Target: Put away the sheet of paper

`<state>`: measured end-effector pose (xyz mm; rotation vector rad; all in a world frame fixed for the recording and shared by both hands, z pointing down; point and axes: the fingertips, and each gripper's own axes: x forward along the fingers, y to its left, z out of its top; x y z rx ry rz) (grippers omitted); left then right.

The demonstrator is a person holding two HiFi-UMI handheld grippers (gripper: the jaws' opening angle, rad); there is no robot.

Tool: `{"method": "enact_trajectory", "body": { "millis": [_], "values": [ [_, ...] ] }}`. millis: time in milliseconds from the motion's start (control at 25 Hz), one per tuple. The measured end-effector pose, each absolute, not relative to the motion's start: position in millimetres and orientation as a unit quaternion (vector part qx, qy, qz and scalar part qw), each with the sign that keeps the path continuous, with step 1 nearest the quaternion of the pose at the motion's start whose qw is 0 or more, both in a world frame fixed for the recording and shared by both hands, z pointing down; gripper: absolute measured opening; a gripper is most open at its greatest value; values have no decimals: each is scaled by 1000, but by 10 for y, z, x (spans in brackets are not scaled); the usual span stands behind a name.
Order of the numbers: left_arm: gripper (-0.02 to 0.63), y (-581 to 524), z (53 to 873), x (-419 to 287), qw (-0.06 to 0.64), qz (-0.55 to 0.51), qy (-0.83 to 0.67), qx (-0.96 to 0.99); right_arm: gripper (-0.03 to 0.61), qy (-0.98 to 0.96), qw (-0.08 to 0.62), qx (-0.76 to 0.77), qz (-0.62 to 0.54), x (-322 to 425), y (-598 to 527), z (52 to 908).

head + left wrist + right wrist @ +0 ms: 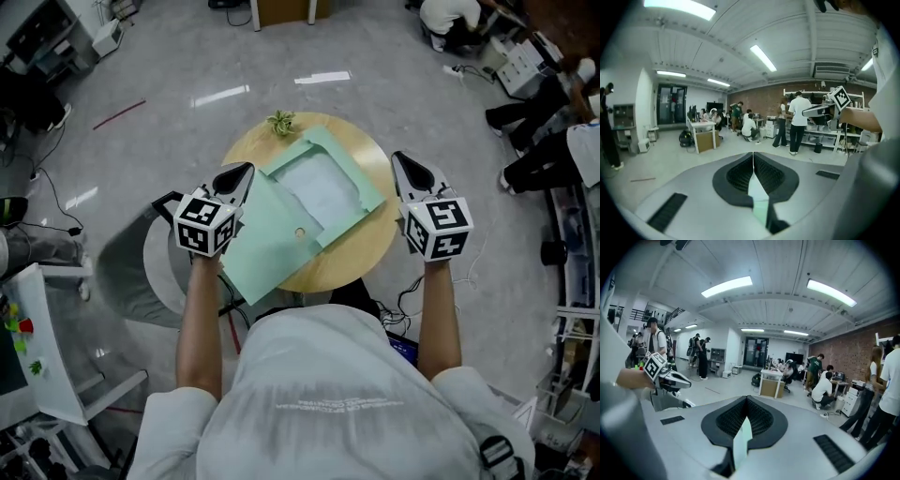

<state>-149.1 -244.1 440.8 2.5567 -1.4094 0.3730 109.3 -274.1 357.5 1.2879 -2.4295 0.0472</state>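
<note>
The left gripper [242,172] is at 9 o'clock of the round table [361,258]. Its 2 jaws are pressed together on a thin pale green edge, which the left gripper view shows running up between the ribbed pads. That edge belongs to the green folder [267,239].

The right gripper [401,161] is at 3 o'clock of the table. Its jaws are likewise closed on a pale green strip, which stands upright in the slit between its pads. Both grippers point toward 12 o'clock. Each marker cube sits just above a bare forearm.

The folder is spread open between the 2 grippers, over the middle of the table. Its plain flap [253,267] slants down toward 7 o'clock and passes beyond the table's rim. A small round snap [300,232] sits near the flap's inner edge. The other half reaches toward 1 o'clock and frames the whitish sheet [323,192], which lies inside it at about the table's centre. I cannot tell whether the folder touches the tabletop.

A small green plant [279,122] sits on the table's rim at 12 o'clock, just beyond the folder's far corner. The table stands on a grey floor [187,56].

The gripper views look out level across a workshop. In each, the other gripper shows off to the side, and several people [791,123] stand or sit at desks far behind it.
</note>
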Motion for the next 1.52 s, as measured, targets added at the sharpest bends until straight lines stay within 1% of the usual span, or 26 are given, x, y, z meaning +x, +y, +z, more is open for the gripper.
{"method": "enact_trajectory", "body": {
  "millis": [120, 320, 480, 840, 1000, 1520],
  "values": [
    [23, -2421, 3922, -1516, 43, 109, -485, 867, 28, -871, 175, 458, -10, 967, -2669, 3259],
    [23, -2329, 3232, -1468, -60, 109, -496, 860, 28, -870, 170, 458, -64, 806, -2570, 2927],
    [23, -2223, 2885, -1336, -102, 111, -488, 860, 28, -868, 167, 457, -100, 758, -2473, 2696],
    [23, -2057, 2430, -1074, -156, 101, -475, 860, 28, -871, 138, 456, -124, 816, -2294, 2314],
    [23, -2014, 2369, -1050, -155, 90, -478, 860, 28, -870, 136, 456, -131, 819, -2267, 2293],
    [23, -1995, 2447, -1019, -167, 114, -475, 857, 28, -865, 156, 458, -132, 787, -2277, 2445]
  ]
}}
